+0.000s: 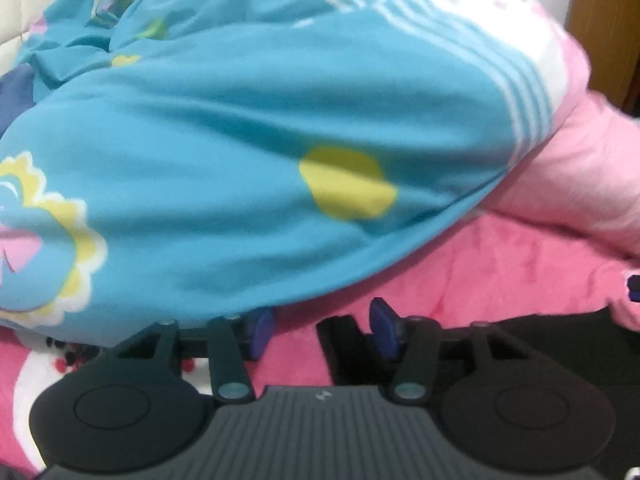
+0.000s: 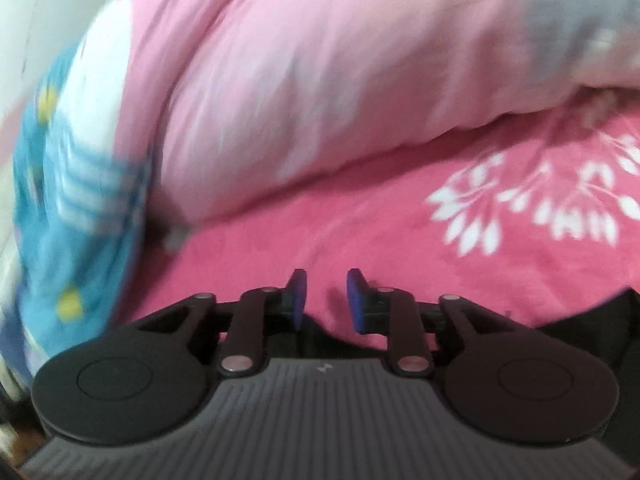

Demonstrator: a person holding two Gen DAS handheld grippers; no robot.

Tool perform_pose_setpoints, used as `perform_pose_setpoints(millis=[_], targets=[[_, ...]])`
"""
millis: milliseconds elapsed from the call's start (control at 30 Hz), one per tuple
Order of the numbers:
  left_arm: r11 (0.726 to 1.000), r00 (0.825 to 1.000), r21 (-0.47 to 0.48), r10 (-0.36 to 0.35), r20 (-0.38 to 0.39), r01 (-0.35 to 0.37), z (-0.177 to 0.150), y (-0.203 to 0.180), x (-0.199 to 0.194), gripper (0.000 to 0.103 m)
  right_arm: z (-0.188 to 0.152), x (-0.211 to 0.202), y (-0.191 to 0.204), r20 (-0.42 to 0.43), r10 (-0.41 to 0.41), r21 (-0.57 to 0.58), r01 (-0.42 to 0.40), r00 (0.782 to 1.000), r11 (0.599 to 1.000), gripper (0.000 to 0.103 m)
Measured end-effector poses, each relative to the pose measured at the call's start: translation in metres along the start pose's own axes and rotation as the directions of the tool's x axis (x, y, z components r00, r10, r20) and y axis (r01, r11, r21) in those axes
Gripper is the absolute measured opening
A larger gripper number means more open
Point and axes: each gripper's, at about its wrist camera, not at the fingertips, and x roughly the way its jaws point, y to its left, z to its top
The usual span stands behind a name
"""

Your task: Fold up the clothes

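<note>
Left wrist view: filled mostly by a bulky turquoise quilt with yellow dots and cartoon patches, white stripes toward its right edge, heaped on a bright pink bed sheet. A paler pink part of the bedding bulged out at right from under the striped edge. At the near lower edge, a black garment lay flat on the sheet, just beside and under the right finger of the left hand-held gripper. Blue pads stood apart with a clear gap between them, nothing between them, the left pad tucked right at the hem of the turquoise quilt. A wooden panel showed at far right, a pale padded headboard at far left.

Right wrist view, blurred: right hand-held gripper over the pink sheet printed with white leaf sprigs, its pads moderately apart and empty. Dark cloth, seemingly the black garment, showed at the lower right and just behind the fingers; could not be told whether it touched them. Beyond lay the pale pink quilt, with the turquoise striped part at left and a greyish patch at upper right
</note>
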Motion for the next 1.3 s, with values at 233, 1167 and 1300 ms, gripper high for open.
perform_pose_setpoints(millis=[233, 1167, 1300], targets=[[0.994, 0.992, -0.103, -0.053, -0.115, 0.041, 0.006, 0.03, -0.038, 0.055, -0.013, -0.05, 0.041, -0.011, -0.01, -0.054, 0.009, 1.0, 0.999, 0.024], [0.982, 0.956, -0.188, -0.083, -0.282, 0.03, -0.081, 0.055, -0.058, 0.001, -0.111, 0.106, 0.238, -0.262, -0.075, -0.742, -0.151, 0.962, 0.654, 0.005], [0.983, 0.962, -0.178, -0.085, -0.258, 0.039, -0.081, 0.055, -0.06, 0.002, -0.109, 0.084, 0.258, -0.288, 0.007, -0.733, -0.225, 0.958, 0.641, 0.007]])
